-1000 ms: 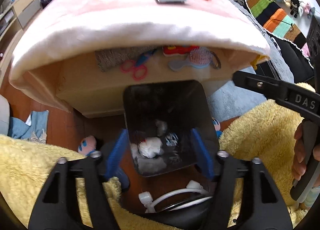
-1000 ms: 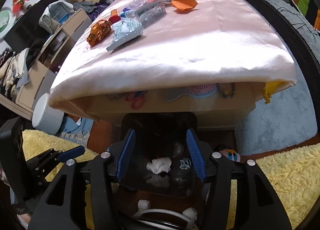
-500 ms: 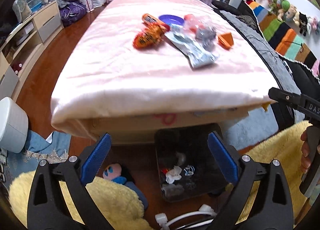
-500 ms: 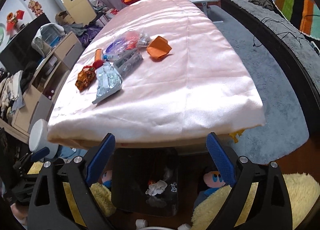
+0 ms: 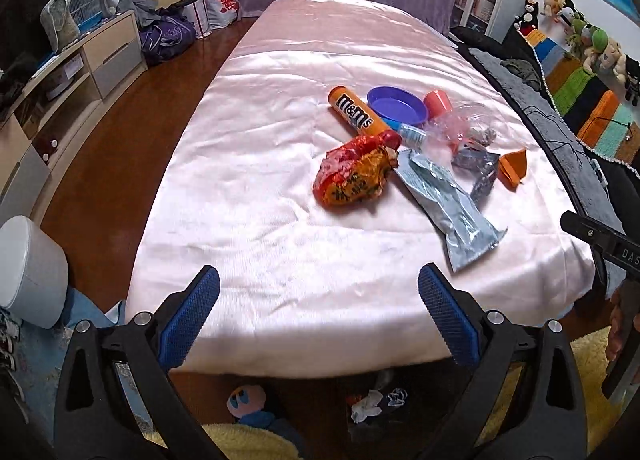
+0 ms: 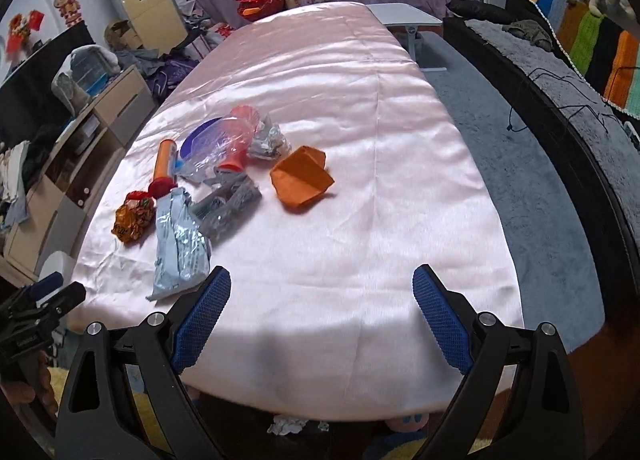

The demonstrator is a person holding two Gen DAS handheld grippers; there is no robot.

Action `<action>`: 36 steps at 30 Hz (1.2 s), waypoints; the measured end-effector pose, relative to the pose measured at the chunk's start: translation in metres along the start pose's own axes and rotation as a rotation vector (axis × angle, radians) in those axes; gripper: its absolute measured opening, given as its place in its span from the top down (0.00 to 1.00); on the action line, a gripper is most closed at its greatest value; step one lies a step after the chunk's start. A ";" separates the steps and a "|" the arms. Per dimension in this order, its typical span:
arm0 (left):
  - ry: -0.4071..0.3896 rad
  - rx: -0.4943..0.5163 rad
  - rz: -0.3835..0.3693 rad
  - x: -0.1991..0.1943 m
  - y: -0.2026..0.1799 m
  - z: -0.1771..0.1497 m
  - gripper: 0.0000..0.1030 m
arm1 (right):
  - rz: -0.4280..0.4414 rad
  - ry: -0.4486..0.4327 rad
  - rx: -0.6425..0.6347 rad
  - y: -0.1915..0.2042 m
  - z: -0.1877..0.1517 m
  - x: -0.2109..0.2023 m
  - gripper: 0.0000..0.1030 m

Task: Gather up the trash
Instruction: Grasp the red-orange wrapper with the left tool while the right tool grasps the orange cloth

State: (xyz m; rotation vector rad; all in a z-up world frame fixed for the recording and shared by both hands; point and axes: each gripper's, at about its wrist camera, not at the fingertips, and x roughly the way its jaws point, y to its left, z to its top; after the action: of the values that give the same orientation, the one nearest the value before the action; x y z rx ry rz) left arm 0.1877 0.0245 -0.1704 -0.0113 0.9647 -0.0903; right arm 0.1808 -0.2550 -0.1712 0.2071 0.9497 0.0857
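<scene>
Trash lies on a pink-covered table (image 5: pixel 280 164): a crumpled red-orange wrapper (image 5: pixel 352 178) (image 6: pixel 134 216), a pale blue foil packet (image 5: pixel 448 204) (image 6: pixel 178 244), a grey wrapper (image 5: pixel 478 168) (image 6: pixel 226 206), an orange folded paper (image 5: pixel 514 168) (image 6: pixel 302 180), a clear plastic bag (image 5: pixel 460 126) (image 6: pixel 224 144) and an M&M's tube (image 5: pixel 358 116) (image 6: pixel 164 164). My left gripper (image 5: pixel 318 320) and right gripper (image 6: pixel 322 324) are both open and empty, held above the table's near edge. A black bin with crumpled paper (image 5: pixel 366 400) (image 6: pixel 286 426) sits below, mostly hidden.
A blue plate (image 5: pixel 396 104) and a red cup (image 5: pixel 438 100) lie among the trash. A white stool (image 5: pixel 28 272) stands at the left, a low cabinet (image 5: pixel 80 60) beyond it. A dark sofa (image 6: pixel 560 100) runs along the right. A yellow rug (image 5: pixel 240 444) lies below.
Both grippers have risen from just over the bin under the table to above the table's near edge, and both jaws have opened wider. The trash on the tabletop has not moved.
</scene>
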 end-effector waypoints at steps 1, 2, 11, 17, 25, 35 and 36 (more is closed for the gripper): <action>0.004 0.005 -0.003 0.004 -0.001 0.005 0.08 | 0.002 -0.005 -0.004 0.000 0.004 0.003 0.11; 0.008 0.010 -0.003 0.009 -0.003 0.010 0.09 | 0.003 -0.011 -0.005 0.001 0.009 0.006 0.13; 0.010 0.054 -0.009 0.041 -0.020 0.049 0.09 | -0.022 0.005 -0.093 0.017 0.042 0.043 0.33; 0.025 0.053 -0.016 0.064 -0.020 0.064 0.12 | -0.070 0.024 -0.145 0.023 0.049 0.062 0.33; 0.064 0.043 -0.050 0.087 -0.018 0.073 0.27 | -0.059 0.040 -0.142 0.024 0.055 0.079 0.40; 0.049 0.012 -0.052 0.074 -0.005 0.065 0.47 | -0.055 0.027 -0.120 0.018 0.053 0.074 0.57; 0.043 0.007 -0.051 0.070 -0.004 0.064 0.47 | -0.056 0.025 -0.118 0.017 0.051 0.071 0.57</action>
State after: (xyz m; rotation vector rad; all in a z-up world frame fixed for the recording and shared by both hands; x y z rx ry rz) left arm 0.2799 0.0128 -0.1908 -0.0278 1.0072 -0.1416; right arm 0.2643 -0.2336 -0.1953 0.0709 0.9716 0.0924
